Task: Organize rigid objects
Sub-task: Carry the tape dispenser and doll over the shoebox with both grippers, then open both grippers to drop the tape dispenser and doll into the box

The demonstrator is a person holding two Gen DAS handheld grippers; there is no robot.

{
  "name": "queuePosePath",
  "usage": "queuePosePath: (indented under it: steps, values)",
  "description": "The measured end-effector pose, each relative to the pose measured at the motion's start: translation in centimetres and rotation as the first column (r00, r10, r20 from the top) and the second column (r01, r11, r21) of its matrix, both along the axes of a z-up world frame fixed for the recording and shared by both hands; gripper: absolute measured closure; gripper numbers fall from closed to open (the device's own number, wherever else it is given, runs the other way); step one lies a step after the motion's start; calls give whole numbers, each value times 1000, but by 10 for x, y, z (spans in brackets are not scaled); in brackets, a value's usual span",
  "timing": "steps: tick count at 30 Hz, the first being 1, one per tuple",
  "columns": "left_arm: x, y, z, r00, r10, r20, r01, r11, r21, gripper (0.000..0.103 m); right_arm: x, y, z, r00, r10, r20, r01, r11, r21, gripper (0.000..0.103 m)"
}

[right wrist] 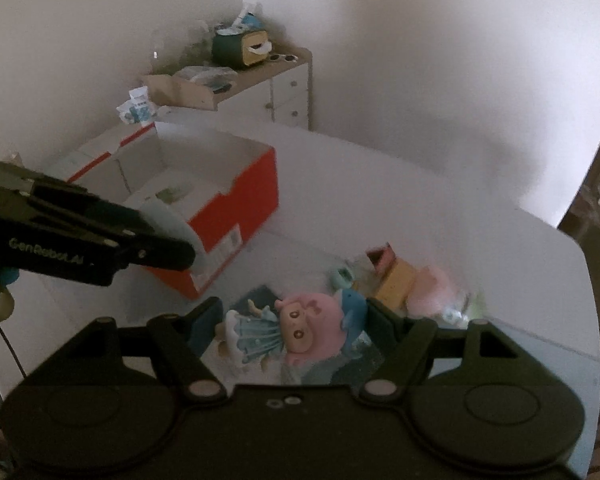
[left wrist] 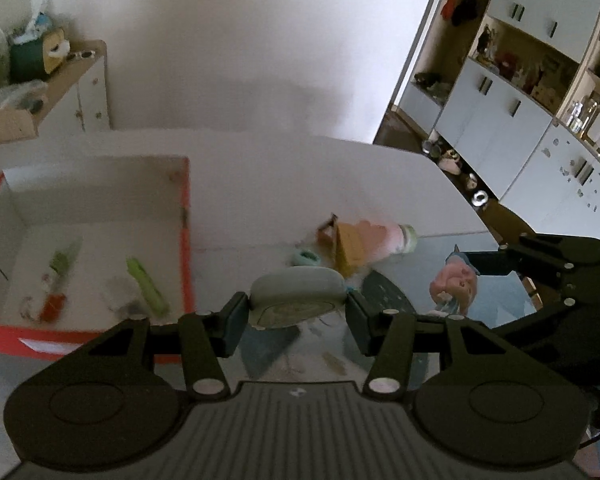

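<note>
My left gripper (left wrist: 297,312) is shut on a pale grey-green oval case (left wrist: 298,294), held above the table just right of the red box (left wrist: 186,240). It also shows in the right wrist view (right wrist: 172,254) beside that box (right wrist: 240,216). The box holds green and red small items (left wrist: 146,286). My right gripper (right wrist: 296,330) is shut on a doll with a pink head and blue dress (right wrist: 296,330), also visible in the left wrist view (left wrist: 454,282). A yellow box (left wrist: 350,246) and a pink bottle (left wrist: 388,238) lie on the table.
A white table (left wrist: 300,176) carries a blue mat (left wrist: 496,292) at its near right. A small teal item (left wrist: 306,257) lies by the yellow box. A white drawer unit (right wrist: 288,92) with clutter stands behind. Cupboards and shelves (left wrist: 520,80) line the right wall.
</note>
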State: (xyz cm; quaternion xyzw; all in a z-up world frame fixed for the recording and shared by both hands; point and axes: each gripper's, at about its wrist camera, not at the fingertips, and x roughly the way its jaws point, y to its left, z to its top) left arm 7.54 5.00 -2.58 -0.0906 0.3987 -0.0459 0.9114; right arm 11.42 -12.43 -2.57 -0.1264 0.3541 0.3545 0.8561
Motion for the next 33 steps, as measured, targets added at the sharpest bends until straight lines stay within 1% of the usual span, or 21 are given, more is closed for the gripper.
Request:
queuePosePath:
  steps: [3,8,15,19,27,30,33]
  values:
    - [0,16,10,1000,8,21,-8,1000,16,51,1,18,7,1000,11,10,-11,1000,0,27]
    - [2,46,21,999,32,32,-34,998,46,51,2,51,15,1000,9,27,-9,1000,-15,27]
    - [3,89,25,997,61,38,-63,996,68,51,0,101,27,998,24,52,-24,1000,-8,27]
    - [5,114,26,996,77,38,-80,993,88,51,0,128,27,998,28,55,-27,1000,-14,27]
    - [12,167,17,992,128,10,-128,987,99,51,6,179,17,998,36,55,-33,999,-41,28]
    - [18,186,10,989,144,-24,-143,987,69,51,8,194,11,998,36,60,-33,998,-57,28]
    - [23,200,0,984,171,-48,-168,984,64,51,12,208,4,997,33,67,-29,997,-73,28]
